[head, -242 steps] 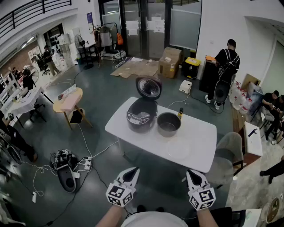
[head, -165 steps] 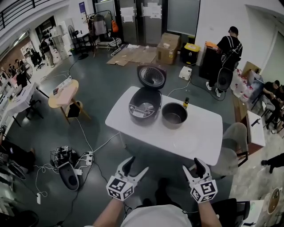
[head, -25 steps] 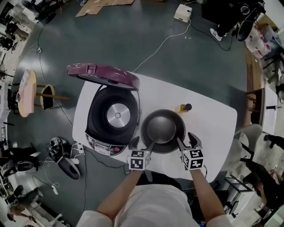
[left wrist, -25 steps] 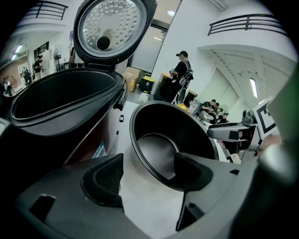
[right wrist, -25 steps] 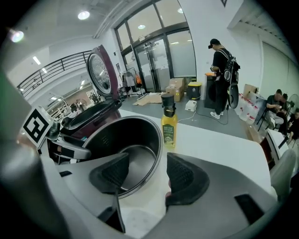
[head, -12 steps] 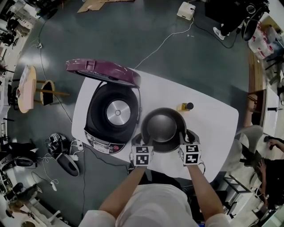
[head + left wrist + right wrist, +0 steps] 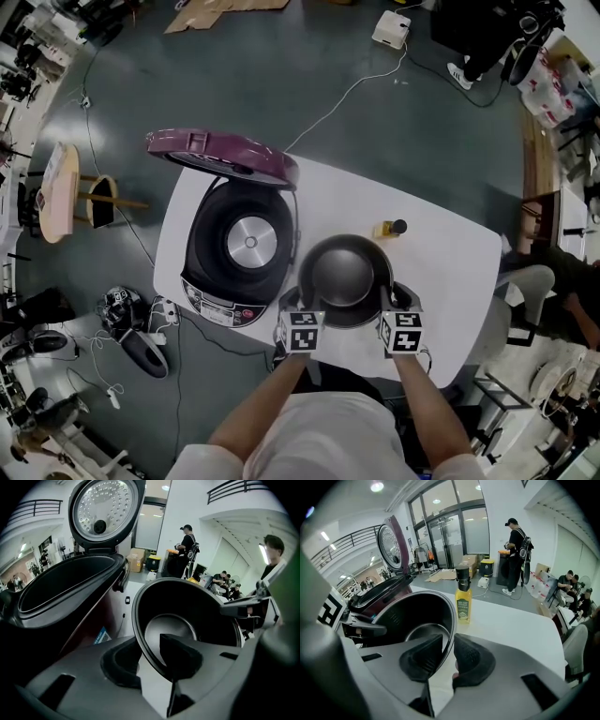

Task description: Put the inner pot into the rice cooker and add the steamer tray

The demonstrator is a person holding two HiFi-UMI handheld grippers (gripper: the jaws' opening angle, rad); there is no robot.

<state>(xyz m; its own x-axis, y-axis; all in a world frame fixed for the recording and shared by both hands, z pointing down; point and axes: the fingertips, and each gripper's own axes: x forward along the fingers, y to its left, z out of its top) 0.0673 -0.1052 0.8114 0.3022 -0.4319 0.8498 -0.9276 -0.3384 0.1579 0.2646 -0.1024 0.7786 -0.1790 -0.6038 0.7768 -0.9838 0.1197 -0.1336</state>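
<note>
The dark inner pot (image 7: 344,277) stands on the white table (image 7: 450,272), right of the open purple rice cooker (image 7: 246,246), whose lid (image 7: 225,155) is raised. My left gripper (image 7: 298,301) is at the pot's near left rim and my right gripper (image 7: 392,298) at its near right rim. Both have just been closing with the rim between their jaws. In the left gripper view one pad sits inside the pot (image 7: 171,625) and one outside, pressing the wall at the left gripper (image 7: 145,660). The right gripper (image 7: 446,660) pinches the pot (image 7: 417,616) the same way. I cannot make out the steamer tray.
A small yellow oil bottle (image 7: 390,228) stands just behind the pot, also seen as the bottle (image 7: 463,601) in the right gripper view. The cooker's empty cavity (image 7: 61,588) lies left of the pot. A person (image 7: 516,555) stands far off; cables lie on the floor (image 7: 347,89).
Both grippers' jaws have narrowed from wide open onto the pot's rim. The hands have barely shifted and the pot stays in place on the table.
</note>
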